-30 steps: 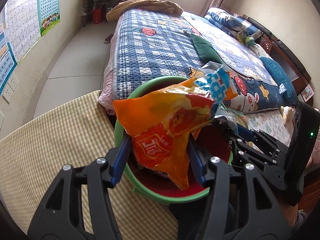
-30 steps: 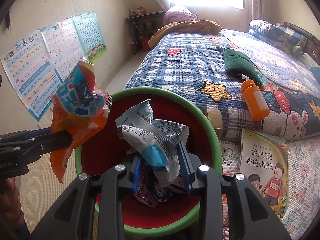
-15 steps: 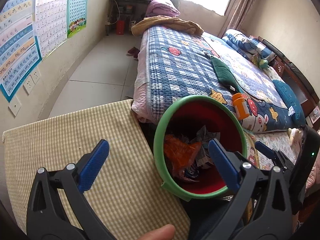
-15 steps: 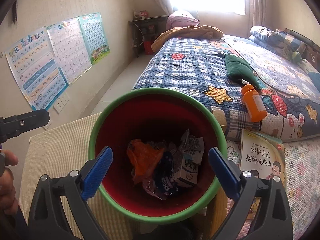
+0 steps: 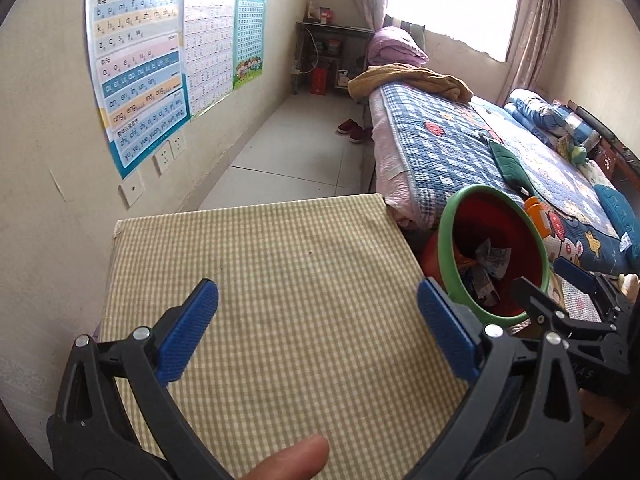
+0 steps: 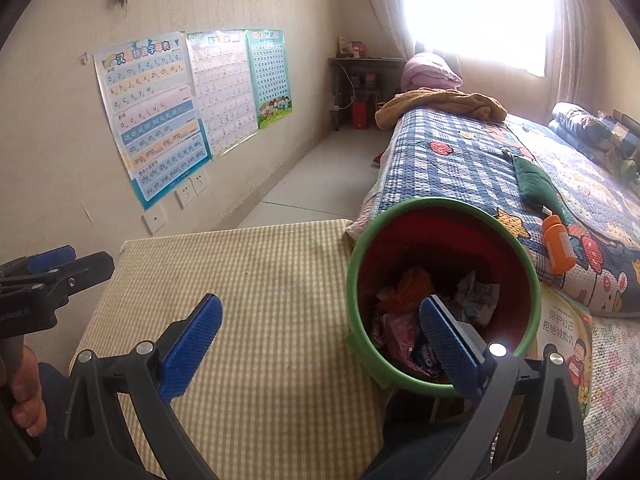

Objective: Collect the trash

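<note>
A red bin with a green rim (image 6: pixel 532 280) (image 5: pixel 446 268) stands between the checked table and the bed. Inside it lie an orange snack bag (image 6: pixel 408 284), a crumpled white wrapper (image 6: pixel 478 294) (image 5: pixel 494 256) and other packets. My left gripper (image 5: pixel 316 320) hangs open over the bare checked tablecloth (image 5: pixel 280 280), nothing between its blue pads. My right gripper (image 6: pixel 320 332) is open too, left pad over the cloth, right pad in front of the bin's mouth. The left gripper (image 6: pixel 52 268) also shows at the left edge of the right wrist view.
A bed with a blue patchwork quilt (image 6: pixel 460 168) runs along the right, carrying an orange bottle (image 6: pixel 558 246) and a green cushion (image 6: pixel 534 184). A children's book (image 6: pixel 568 336) lies right of the bin. Posters (image 5: pixel 140 80) cover the left wall. Tiled floor (image 5: pixel 296 160) lies beyond the table.
Both grippers opened and let their wrappers drop into the bin. Both then swung left and drew back, so the bin now sits to the right and the tablecloth fills the views.
</note>
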Available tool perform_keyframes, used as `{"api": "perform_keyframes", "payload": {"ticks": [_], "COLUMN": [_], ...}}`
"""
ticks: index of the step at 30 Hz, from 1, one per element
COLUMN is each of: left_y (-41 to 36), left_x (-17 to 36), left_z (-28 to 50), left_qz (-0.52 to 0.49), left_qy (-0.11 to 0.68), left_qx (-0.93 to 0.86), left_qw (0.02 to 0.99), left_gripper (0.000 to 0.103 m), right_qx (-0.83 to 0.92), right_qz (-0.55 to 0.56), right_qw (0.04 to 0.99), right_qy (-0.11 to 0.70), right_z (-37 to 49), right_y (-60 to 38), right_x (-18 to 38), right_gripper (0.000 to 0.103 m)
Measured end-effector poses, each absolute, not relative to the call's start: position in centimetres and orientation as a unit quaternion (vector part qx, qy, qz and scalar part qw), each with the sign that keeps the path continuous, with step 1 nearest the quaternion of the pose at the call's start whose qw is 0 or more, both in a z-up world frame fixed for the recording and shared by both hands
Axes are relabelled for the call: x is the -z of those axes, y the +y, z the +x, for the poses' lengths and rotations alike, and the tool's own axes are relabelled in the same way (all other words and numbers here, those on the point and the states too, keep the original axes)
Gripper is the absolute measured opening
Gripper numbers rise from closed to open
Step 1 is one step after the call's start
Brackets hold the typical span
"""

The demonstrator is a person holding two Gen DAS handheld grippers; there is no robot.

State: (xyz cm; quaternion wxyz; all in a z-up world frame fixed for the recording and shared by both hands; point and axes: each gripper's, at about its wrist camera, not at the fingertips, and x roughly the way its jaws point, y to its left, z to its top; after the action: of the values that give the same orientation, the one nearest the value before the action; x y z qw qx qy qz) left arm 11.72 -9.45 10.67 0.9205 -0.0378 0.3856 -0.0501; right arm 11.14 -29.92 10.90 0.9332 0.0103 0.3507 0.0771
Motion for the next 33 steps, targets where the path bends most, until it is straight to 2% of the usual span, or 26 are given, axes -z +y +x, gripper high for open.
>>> {"api": "perform_keyframes", "payload": {"ticks": [13, 33], "left_y": [-3.0, -2.4], "left_x": [-9.9, -9.7], "left_z": [7.4, 6.6], "left_qz": [-0.048, -0.049], "left_qy": [0.372, 0.364], "left_qx": [-0.006, -0.013], "left_qw": [0.927, 0.93], "left_gripper": [0.098, 0.098], "right_qx": [-0.085, -0.092], "right_qz": [-0.007, -0.023], "right_qw": [0.941, 0.939], "right_qy": [0.327, 0.331], "right_z": [9.2, 8.5], "right_y": [-23.9, -22.2], "right_x": [-12.3, -12.0], "right_gripper": [0.096, 0.096]}}
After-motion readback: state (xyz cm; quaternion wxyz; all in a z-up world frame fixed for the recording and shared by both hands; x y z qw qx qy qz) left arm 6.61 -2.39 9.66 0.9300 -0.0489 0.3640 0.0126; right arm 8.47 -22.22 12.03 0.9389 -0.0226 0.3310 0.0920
